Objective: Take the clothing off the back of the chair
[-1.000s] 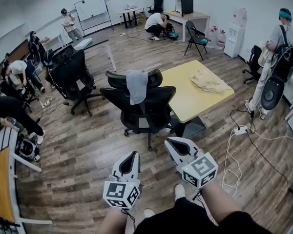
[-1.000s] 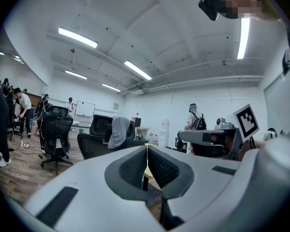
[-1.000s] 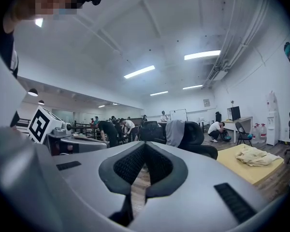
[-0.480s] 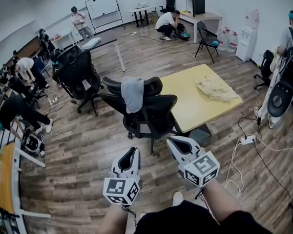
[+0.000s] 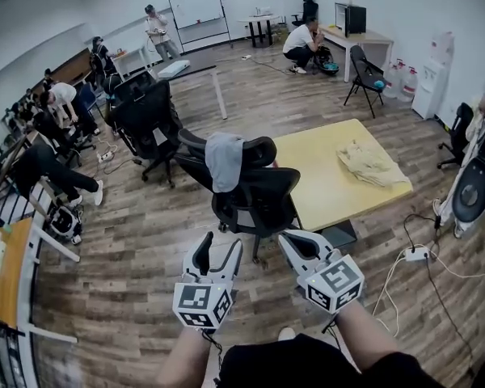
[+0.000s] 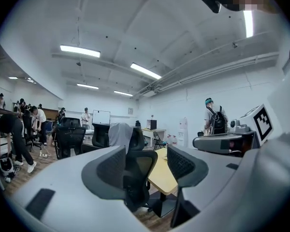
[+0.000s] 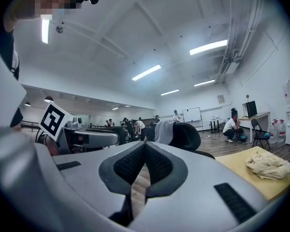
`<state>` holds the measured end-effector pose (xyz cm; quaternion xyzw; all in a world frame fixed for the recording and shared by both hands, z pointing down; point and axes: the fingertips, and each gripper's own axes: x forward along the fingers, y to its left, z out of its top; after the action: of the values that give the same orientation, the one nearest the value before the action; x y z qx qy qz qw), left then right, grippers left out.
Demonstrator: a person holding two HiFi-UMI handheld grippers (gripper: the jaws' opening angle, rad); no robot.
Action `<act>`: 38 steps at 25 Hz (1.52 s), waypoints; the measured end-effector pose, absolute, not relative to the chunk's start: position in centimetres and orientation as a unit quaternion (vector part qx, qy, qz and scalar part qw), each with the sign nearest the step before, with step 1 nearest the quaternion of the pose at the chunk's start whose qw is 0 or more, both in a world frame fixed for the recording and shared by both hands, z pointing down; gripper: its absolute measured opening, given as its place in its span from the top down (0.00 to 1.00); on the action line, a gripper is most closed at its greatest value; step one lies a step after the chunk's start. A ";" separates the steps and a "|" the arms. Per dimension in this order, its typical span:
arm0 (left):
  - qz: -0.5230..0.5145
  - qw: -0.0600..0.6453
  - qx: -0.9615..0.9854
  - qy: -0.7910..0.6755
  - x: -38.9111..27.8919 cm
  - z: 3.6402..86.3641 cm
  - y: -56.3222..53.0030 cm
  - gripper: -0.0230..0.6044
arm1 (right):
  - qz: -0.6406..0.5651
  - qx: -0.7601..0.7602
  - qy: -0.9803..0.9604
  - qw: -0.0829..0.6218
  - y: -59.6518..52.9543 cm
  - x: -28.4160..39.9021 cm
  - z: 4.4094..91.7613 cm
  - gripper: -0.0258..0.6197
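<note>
A grey garment (image 5: 225,161) hangs over the backrest top of a black office chair (image 5: 256,197) that stands against the yellow table (image 5: 333,176). The left gripper view shows the garment (image 6: 120,135) and the chair (image 6: 135,178) straight ahead between the jaws. My left gripper (image 5: 217,248) is short of the chair, its jaws opening with nothing between them. Beside it my right gripper (image 5: 293,239) is shut and empty. In the right gripper view the garment (image 7: 163,131) shows beyond the closed jaws.
A crumpled cream cloth (image 5: 369,162) lies on the yellow table. More black chairs (image 5: 149,119) stand to the left. Several people sit or crouch round the room. A power strip (image 5: 415,255) and cables lie on the wood floor at right.
Both grippers and the view have come closer to the chair. The left gripper's jaws, shut before, now stand apart. The right gripper stays shut.
</note>
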<state>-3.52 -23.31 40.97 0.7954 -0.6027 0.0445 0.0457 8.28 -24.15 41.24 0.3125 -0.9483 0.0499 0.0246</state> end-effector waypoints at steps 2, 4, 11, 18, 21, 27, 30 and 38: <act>0.045 0.041 0.791 -0.609 -3.5 40.6 -24.0 0.51 | 0.047 0.307 -0.950 0.024 -24.6 8.5 41.1 0.94; 0.047 0.035 0.787 -0.613 -3.4 40.3 -24.6 0.49 | 0.045 0.303 -0.952 0.022 -24.9 8.9 41.0 0.94; 0.064 0.021 0.776 -0.627 -3.4 39.8 -27.2 0.40 | 0.052 0.300 -0.952 0.020 -26.0 10.0 41.5 0.94; 0.071 0.031 0.777 -0.624 -3.8 40.4 -31.6 0.36 | 0.069 0.311 -0.948 0.029 -28.8 10.5 42.8 0.94; 0.073 0.034 0.779 -0.622 -4.2 40.7 -34.1 0.35 | 0.076 0.319 -0.944 0.031 -30.8 10.6 43.2 0.94; 0.070 0.039 0.776 -0.626 -6.1 41.0 -40.1 0.34 | 0.085 0.335 -0.938 0.037 -34.9 10.5 44.0 0.94; 0.072 0.043 0.776 -0.625 -6.8 41.2 -42.4 0.33 | 0.091 0.342 -0.935 0.039 -36.5 10.3 44.7 0.94; 0.081 0.044 0.773 -0.628 -9.5 42.0 -47.9 0.31 | 0.104 0.355 -0.928 0.041 -40.8 8.6 45.8 0.94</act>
<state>-9.50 -47.87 41.98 0.7726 -0.6281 0.0811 0.0444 8.56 -40.79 45.79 0.3553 -0.9281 0.1038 0.0412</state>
